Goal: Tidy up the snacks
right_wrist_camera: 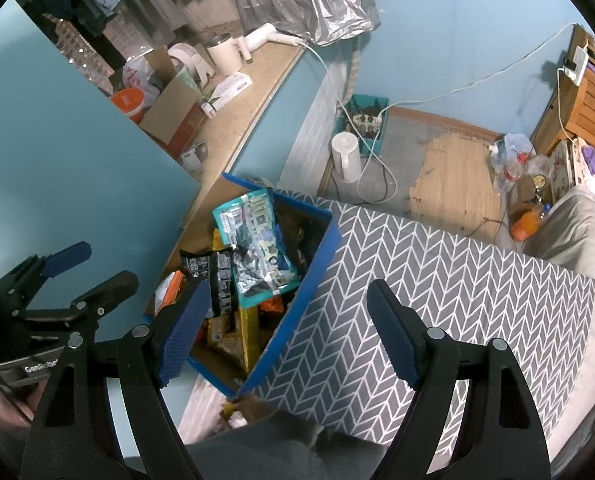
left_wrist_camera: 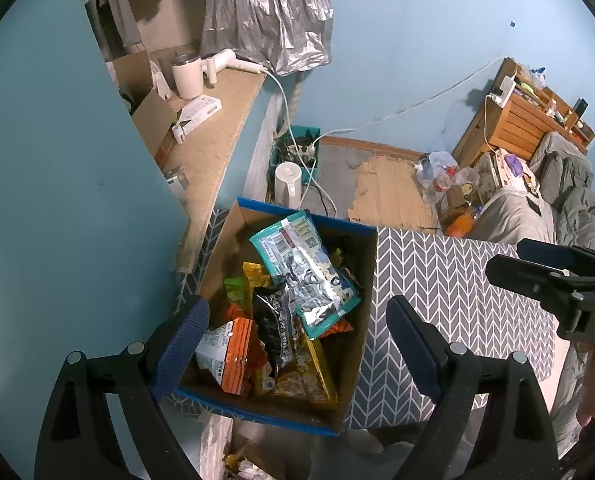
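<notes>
Left wrist: both tongs wide, empty.

Black frames, silver rivets, textured blue fingers; lettering partly unreadable.

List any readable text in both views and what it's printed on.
"GenRobo", cut off at the frame's fingers: left hand-held gripper body, right wrist view.
"DA", cut off at the image edge: right hand-held gripper body, left wrist view.
Teal snack packet, black packet, orange packet: print too small to read.
White carton on the counter: blurred.
</notes>
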A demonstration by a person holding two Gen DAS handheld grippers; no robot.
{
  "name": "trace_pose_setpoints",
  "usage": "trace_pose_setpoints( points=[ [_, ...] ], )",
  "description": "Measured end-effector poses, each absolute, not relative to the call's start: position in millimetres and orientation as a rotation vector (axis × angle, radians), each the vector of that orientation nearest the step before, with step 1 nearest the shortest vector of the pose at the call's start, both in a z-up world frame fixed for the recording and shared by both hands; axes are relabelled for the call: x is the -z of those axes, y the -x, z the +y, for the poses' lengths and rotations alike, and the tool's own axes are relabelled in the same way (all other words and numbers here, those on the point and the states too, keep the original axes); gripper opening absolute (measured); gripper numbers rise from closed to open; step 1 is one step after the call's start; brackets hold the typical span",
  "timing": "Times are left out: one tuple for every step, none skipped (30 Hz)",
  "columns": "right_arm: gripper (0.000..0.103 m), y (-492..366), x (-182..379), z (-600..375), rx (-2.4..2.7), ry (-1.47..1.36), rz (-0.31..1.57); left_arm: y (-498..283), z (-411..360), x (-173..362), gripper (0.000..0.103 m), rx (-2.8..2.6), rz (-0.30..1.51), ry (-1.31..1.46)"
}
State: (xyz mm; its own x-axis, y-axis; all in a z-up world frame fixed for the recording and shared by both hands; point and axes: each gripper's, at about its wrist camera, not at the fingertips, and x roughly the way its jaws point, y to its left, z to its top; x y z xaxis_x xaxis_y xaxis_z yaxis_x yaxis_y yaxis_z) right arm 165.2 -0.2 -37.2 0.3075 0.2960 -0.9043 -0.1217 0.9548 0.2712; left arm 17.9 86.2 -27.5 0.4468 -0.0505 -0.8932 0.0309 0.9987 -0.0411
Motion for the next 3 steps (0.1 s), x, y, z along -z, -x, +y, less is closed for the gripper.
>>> trace_pose_setpoints(
  points=[
    [0.081,-165.3,37.3,-0.5,-0.279,-0.163,1.229,-18.0,86.9,27.6,0.091,0.047,1.107,0.019],
    [0.081,-165.2,37.8,0.8,-0.277,-0.164,1.229,-17.9,87.3,27.8,0.091,0.046,1.109,0.019],
    [0.081,-165.3,38.0,0.5,-0.276,-0.165,1.229,-18.0,87.7,27.9,0.091,0.043,1.110,0.018]
  ],
)
